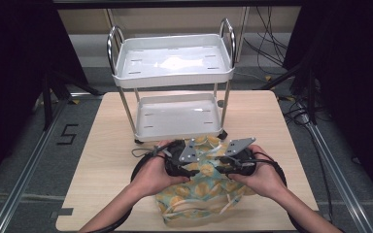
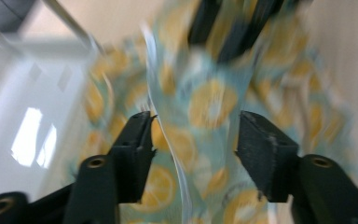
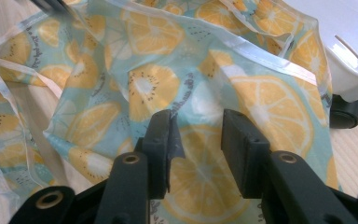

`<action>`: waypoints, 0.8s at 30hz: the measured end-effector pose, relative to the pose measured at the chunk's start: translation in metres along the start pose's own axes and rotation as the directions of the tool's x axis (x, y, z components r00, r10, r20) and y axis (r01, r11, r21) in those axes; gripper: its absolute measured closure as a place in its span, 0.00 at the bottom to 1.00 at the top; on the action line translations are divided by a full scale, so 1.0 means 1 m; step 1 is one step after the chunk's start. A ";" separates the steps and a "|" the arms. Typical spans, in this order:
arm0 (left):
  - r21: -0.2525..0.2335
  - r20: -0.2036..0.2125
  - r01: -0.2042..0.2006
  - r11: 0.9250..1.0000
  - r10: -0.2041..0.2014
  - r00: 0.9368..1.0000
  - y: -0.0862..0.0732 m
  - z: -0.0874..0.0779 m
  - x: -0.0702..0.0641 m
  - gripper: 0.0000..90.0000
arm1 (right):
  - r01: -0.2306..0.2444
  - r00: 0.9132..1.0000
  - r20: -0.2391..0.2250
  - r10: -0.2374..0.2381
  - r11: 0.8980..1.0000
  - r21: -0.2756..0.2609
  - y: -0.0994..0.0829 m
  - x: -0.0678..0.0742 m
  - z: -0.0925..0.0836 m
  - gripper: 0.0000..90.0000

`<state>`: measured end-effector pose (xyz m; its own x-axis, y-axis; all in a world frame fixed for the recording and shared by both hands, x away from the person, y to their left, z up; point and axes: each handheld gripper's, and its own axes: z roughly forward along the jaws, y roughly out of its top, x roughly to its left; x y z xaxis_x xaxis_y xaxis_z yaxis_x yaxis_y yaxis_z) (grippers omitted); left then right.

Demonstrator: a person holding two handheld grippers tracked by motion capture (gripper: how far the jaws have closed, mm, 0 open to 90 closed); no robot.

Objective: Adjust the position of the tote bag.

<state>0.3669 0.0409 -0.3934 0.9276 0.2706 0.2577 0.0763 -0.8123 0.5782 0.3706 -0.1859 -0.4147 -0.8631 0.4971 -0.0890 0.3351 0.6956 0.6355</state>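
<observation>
- The left gripper [image 1: 193, 164] sits at the left side of the lemon-print cloth [image 1: 201, 194], its nose pointing inward over the fabric. In the left gripper view its jaws stand wide apart, released, with a pale hem [image 2: 168, 140] running up between them close by the left-hand pad; no pad presses on the cloth.
- The cloth lies crumpled at the near middle of the wooden table [image 1: 102, 160], just in front of the white cart [image 1: 175, 63] and close to the cart's lower tray [image 1: 177, 116]. It stretches mostly from the cart's foot toward the person, with thin white ties [image 1: 184, 209] trailing at the near end.
- The right gripper [image 1: 223, 162] sits at the cloth's right side, facing the left one, the two noses near each other above the fabric. In its own view the jaws are partly apart, and the cloth lies directly below and ahead of them; whether a fold is pinched between the pads I cannot tell.
- The relation that matters: the fabric lies between the two grippers and under both. By my judgement the left jaws, straddling the hem, are best placed to close on an edge.
- Count: one cloth, one cart with two trays, two grippers, two hands, one black castor [image 3: 346, 112] seen by the right gripper's camera.
</observation>
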 end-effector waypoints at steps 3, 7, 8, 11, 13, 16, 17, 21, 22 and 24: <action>0.038 -0.003 -0.003 0.999 0.004 1.000 -0.006 0.016 0.001 0.40 | -0.001 1.000 0.000 0.001 1.000 0.001 0.000 0.000 0.000 0.71; 0.086 0.026 -0.050 0.995 0.048 0.999 -0.011 0.036 0.001 0.43 | 0.021 1.000 -0.008 -0.021 1.000 -0.001 0.000 -0.002 -0.001 0.70; 0.093 0.010 -0.070 0.993 0.069 0.998 -0.012 0.042 0.000 0.46 | 0.021 1.000 -0.010 -0.021 1.000 0.001 0.000 -0.002 -0.002 0.70; 0.095 0.010 -0.101 0.990 0.101 0.995 -0.012 0.044 -0.001 0.61 | 0.030 1.000 -0.003 -0.030 0.999 -0.011 0.000 -0.002 -0.001 0.70; 0.091 0.005 -0.118 0.989 0.118 0.993 -0.011 0.044 -0.003 0.67 | 0.026 1.000 -0.007 -0.026 1.000 -0.010 -0.001 -0.001 -0.002 0.70; 0.069 -0.006 -0.071 0.995 0.072 0.997 -0.007 0.040 0.000 0.91 | 0.025 1.000 -0.009 -0.025 1.000 -0.009 -0.001 -0.001 -0.003 0.68; 0.065 -0.005 -0.054 0.996 0.054 0.999 -0.006 0.037 0.001 0.95 | 0.026 1.000 -0.011 -0.026 1.000 -0.006 -0.001 -0.001 -0.003 0.68; 0.015 0.021 0.043 0.999 -0.043 0.999 -0.001 0.031 0.004 0.99 | 0.018 1.000 -0.003 -0.018 1.000 -0.020 0.000 0.001 -0.007 0.67; 0.006 0.031 0.054 0.999 -0.054 0.998 0.002 0.027 0.006 0.99 | 0.023 1.000 0.002 -0.023 0.999 -0.026 0.000 0.002 -0.009 0.67; -0.020 0.023 0.090 0.996 -0.090 0.996 0.006 0.023 0.009 0.99 | 0.021 1.000 0.022 -0.021 0.999 -0.036 0.001 0.006 -0.014 0.67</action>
<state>0.3838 0.0271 -0.4054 0.9252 0.3303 0.1867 0.1522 -0.7739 0.6148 0.3608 -0.1892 -0.4035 -0.8613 0.4940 -0.1191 0.3026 0.6869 0.6608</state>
